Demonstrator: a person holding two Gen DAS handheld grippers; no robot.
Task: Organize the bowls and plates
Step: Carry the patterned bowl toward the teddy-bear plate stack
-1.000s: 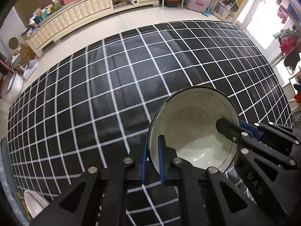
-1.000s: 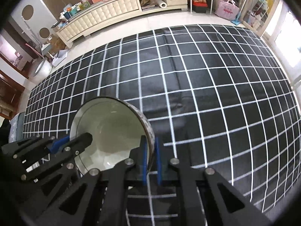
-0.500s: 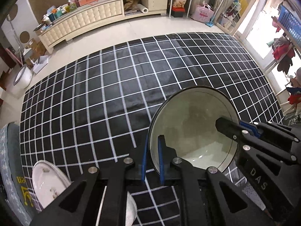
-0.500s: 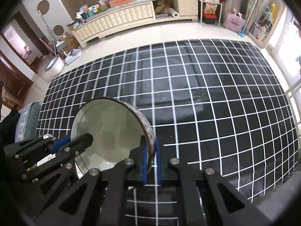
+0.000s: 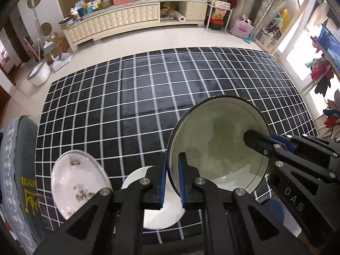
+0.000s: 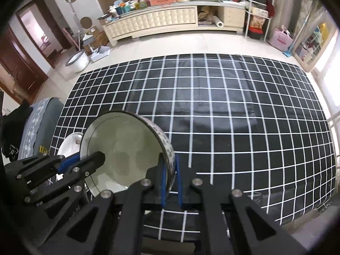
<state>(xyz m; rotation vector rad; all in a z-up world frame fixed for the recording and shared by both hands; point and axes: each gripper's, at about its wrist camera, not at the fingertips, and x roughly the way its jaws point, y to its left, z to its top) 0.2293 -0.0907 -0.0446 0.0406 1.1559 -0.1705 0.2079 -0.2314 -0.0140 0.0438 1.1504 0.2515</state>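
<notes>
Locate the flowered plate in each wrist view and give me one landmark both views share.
Left wrist: the flowered plate lies at lower left on the checked cloth, beside a plain white plate.
Right wrist: only a sliver of it shows at left, behind the bowl.
Shared landmark: the cream tufted cabinet along the far wall.

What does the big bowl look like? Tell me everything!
The bowl is round and deep, shiny like ceramic, pale and empty inside with a dark rim and a patterned outside. It hangs tilted above the checked cloth, pinched at opposite rims by the left hand-held gripper and right hand-held gripper.
</notes>
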